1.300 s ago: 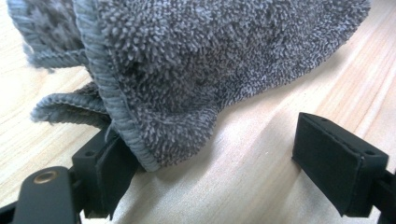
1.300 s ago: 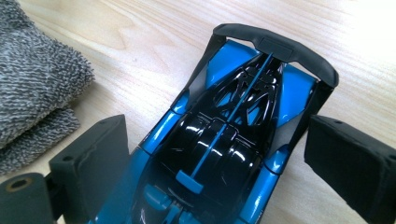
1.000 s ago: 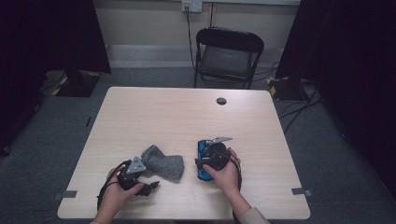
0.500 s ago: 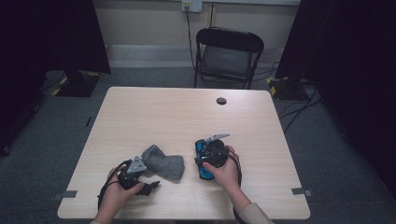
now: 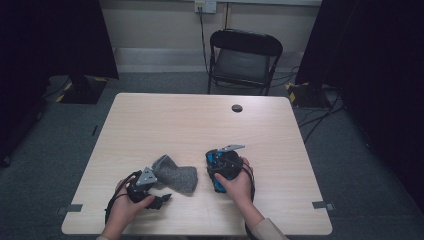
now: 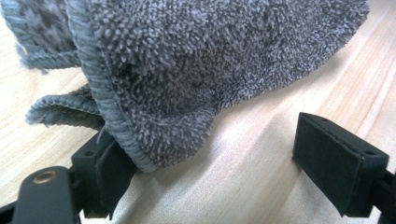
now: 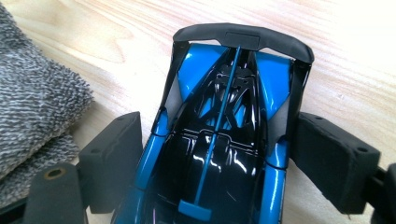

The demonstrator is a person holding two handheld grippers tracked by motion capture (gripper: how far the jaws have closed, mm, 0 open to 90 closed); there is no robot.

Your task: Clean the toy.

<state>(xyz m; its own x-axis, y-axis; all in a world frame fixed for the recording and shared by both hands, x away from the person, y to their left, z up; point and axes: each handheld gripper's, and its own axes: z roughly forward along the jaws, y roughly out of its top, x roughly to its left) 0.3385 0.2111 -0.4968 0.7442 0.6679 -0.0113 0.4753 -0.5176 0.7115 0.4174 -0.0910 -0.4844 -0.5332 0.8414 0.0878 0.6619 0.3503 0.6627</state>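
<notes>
2 right fingers (image 7: 343, 165) pinching blue toy car (image 7: 219, 154); left fingers (image 6: 338, 163) spread beside grey cloth (image 6: 210, 60).

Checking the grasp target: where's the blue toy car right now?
In the high view the blue toy car sits on the table's near edge, right of centre, between the jaws of the right gripper; the grey cloth lies just to its left.

A grey cloth (image 6: 205, 70) of rough, looped terry pile with a stitched hem is seen on a table (image 5: 165, 125) of pale, matt wood grain; the toy car (image 7: 219, 154) is finished in glossy blue and black plastic; matt black jaw pads are seen
</notes>
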